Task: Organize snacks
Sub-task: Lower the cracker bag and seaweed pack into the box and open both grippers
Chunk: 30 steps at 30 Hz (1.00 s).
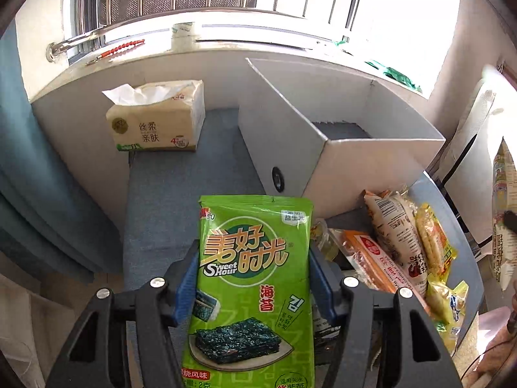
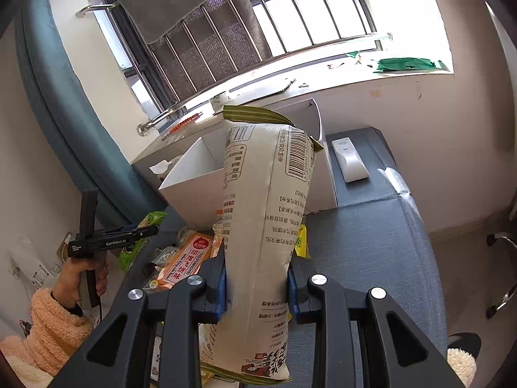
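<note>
— Two grippers, both closed on a snack. Left gripper point(image 1: 253, 247): clamps the green seaweed packet point(image 1: 255, 291) by its two long edges, jaws about half apart, printed face toward the camera.
— And the right gripper point(image 2: 257, 262)?
— Squeezes the white snack bag point(image 2: 268, 194) low on its body, jaws narrow, bag upright above the table point(image 1: 168, 200).
— Beyond them?
— White box point(image 1: 355, 161) just behind, open top, only its dark bottom visible inside. Loose snack pile point(image 1: 397, 249) beside its near corner.
— Risks?
— Probably the thin edge grip: can buckle the packet or lose it on a fast tilt. Tall bag: may catch the box rim. Possibly a collision of both grippers over one opening.
</note>
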Each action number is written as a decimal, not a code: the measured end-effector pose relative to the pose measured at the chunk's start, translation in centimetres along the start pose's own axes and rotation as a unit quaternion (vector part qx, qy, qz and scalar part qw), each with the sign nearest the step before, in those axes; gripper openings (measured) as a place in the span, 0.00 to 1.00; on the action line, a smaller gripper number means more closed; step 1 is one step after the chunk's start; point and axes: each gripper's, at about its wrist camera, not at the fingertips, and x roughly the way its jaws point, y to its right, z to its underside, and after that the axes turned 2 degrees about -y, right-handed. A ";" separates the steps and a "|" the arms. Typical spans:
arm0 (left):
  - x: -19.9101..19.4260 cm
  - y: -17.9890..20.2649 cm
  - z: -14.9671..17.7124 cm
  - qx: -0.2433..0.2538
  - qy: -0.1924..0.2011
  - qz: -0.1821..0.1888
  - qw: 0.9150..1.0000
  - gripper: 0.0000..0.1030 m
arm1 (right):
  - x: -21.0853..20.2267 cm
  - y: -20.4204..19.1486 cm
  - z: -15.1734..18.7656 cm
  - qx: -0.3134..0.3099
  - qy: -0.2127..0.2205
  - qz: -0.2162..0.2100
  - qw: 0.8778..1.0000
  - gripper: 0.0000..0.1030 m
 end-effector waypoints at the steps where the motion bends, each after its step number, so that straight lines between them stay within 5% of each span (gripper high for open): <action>1: -1.1 0.2 -0.3 -0.002 0.016 0.005 1.000 0.63 | 0.2 -0.2 -0.3 -0.001 0.000 -0.004 1.000 0.30; 7: -6.5 2.4 -4.8 -0.028 0.114 0.069 0.991 0.63 | 1.8 -1.7 -4.6 -0.029 0.001 -0.013 0.999 0.30; 12: -6.4 4.1 -11.2 -0.079 0.155 0.110 0.979 0.63 | 4.4 -3.6 -11.4 -0.059 0.005 -0.017 0.998 0.30; 19: -0.5 6.9 -18.8 -0.108 0.137 0.117 0.978 0.64 | 11.9 -4.0 -20.3 -0.095 -0.020 0.034 0.995 0.31; 23: 3.8 7.7 -20.0 -0.115 0.108 0.088 0.983 0.67 | 16.4 -1.9 -22.0 -0.085 -0.071 0.072 0.991 0.31; 25: 5.2 7.7 -19.9 -0.120 0.095 0.075 0.985 0.76 | 17.7 -0.8 -22.0 -0.091 -0.083 0.084 0.989 0.33; 26: 6.1 7.7 -19.9 -0.120 0.076 0.064 0.988 0.92 | 18.2 -0.3 -21.9 -0.089 -0.089 0.082 0.989 0.45; 27: 6.8 7.7 -19.8 -0.121 0.057 0.054 0.990 0.99 | 18.8 0.2 -21.8 -0.087 -0.103 0.079 0.988 0.85; 28: 7.2 7.5 -19.5 -0.120 0.049 0.043 0.991 1.00 | 19.2 0.6 -21.7 -0.081 -0.114 0.084 0.987 1.00; 30: 7.4 7.3 -19.0 -0.110 0.043 0.019 0.993 1.00 | 18.9 1.0 -21.3 -0.080 -0.111 0.096 0.986 1.00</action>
